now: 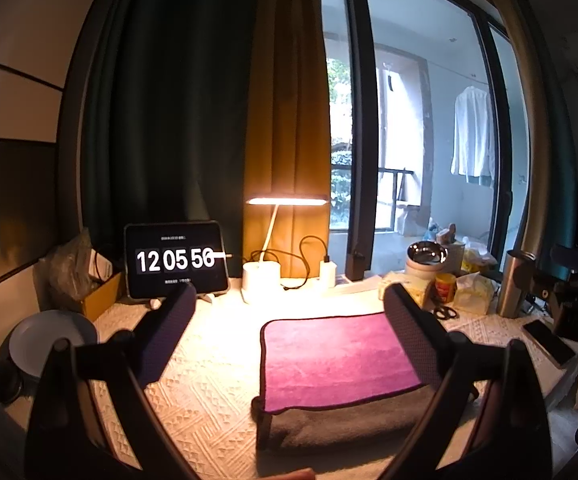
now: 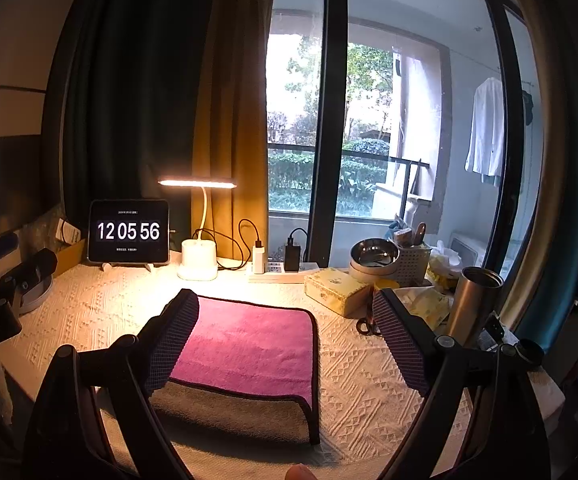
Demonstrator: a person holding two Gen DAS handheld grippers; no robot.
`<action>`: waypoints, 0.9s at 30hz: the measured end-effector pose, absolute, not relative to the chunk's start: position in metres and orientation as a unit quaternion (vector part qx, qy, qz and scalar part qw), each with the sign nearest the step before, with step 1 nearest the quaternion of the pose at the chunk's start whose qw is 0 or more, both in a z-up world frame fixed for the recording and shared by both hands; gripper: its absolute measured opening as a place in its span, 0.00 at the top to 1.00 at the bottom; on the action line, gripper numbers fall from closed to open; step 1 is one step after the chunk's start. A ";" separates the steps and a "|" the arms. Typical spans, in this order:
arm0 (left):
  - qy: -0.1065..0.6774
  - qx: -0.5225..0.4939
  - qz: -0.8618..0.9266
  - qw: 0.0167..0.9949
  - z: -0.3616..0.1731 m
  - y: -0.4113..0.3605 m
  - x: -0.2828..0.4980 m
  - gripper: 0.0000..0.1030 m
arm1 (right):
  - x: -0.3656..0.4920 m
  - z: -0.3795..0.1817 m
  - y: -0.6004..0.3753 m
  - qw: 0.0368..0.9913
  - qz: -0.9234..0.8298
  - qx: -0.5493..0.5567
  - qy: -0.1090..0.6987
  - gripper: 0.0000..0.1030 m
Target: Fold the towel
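A magenta towel with a dark border lies folded on the white tablecloth, its grey underside showing along the near edge. It also shows in the right wrist view. My left gripper is open and empty, raised above the towel's left side. My right gripper is open and empty, raised above the towel's right side. Neither gripper touches the towel.
A tablet clock and a lit desk lamp stand at the back. A steel bowl, tissue box, scissors and steel tumbler crowd the right. A white plate sits left, a phone right.
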State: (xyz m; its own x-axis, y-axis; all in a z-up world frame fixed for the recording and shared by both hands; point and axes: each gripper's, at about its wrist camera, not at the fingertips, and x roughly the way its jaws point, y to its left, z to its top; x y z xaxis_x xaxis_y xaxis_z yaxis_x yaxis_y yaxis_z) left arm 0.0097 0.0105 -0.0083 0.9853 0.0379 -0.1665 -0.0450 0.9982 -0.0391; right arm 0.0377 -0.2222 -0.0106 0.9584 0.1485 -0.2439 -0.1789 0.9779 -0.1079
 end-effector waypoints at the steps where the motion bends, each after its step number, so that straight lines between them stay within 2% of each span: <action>1: 0.083 -0.022 0.021 0.996 -0.008 0.011 0.010 0.07 | 0.038 -0.010 -0.222 0.987 0.083 -0.065 0.118 0.12; 27: 0.088 -0.022 0.022 0.996 -0.008 0.014 0.013 0.07 | 0.039 -0.011 -0.222 0.987 0.083 -0.062 0.122 0.12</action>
State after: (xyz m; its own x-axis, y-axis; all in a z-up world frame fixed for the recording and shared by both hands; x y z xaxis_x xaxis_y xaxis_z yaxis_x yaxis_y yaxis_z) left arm 0.0130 0.0141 -0.0083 0.9835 0.0391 -0.1769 -0.0468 0.9981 -0.0394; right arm 0.0395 -0.2221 -0.0109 0.9566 0.1488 -0.2507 -0.1791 0.9785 -0.1027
